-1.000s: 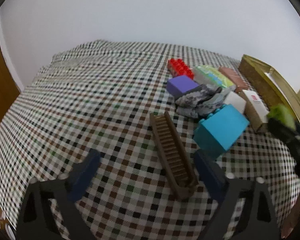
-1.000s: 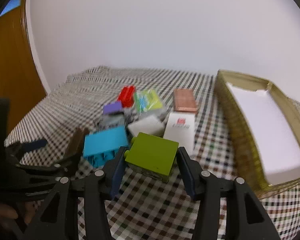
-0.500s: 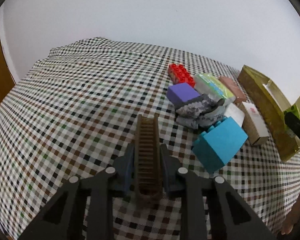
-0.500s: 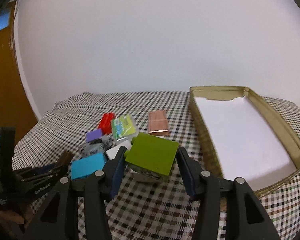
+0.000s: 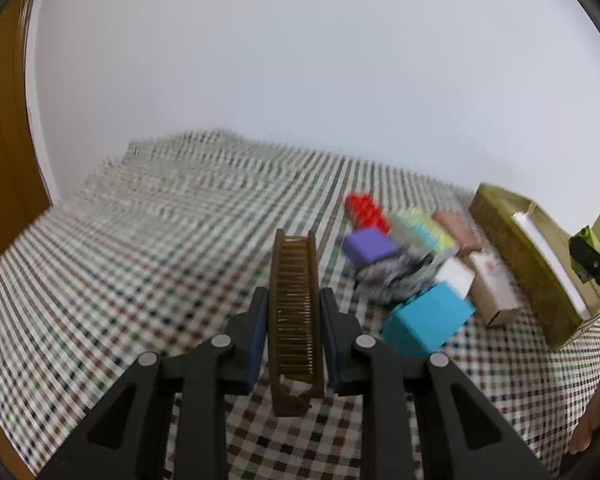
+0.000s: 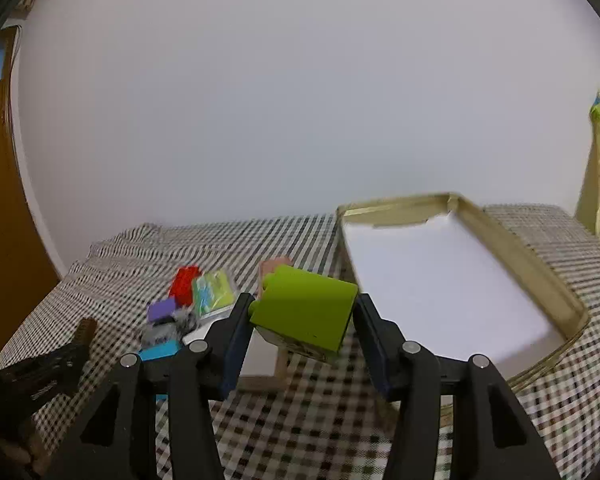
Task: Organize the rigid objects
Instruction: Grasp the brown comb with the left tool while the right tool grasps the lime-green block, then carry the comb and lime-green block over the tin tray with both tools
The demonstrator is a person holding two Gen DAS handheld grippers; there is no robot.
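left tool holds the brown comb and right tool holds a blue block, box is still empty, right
Not quite: the right tool holds a green block, as the right wrist view shows; the blue block lies on the cloth. The left tool does hold the comb, and the box is empty.

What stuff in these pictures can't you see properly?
- Left wrist view: the pile beside the blue block is motion-blurred; the grey crumpled thing cannot be identified.
- Left wrist view: the brown comb in the left gripper has its lower end partly behind the fingers.
- Right wrist view: the green block in the right gripper hides most of the white carton behind it.
- Right wrist view: the gold tray front corner is blurred.
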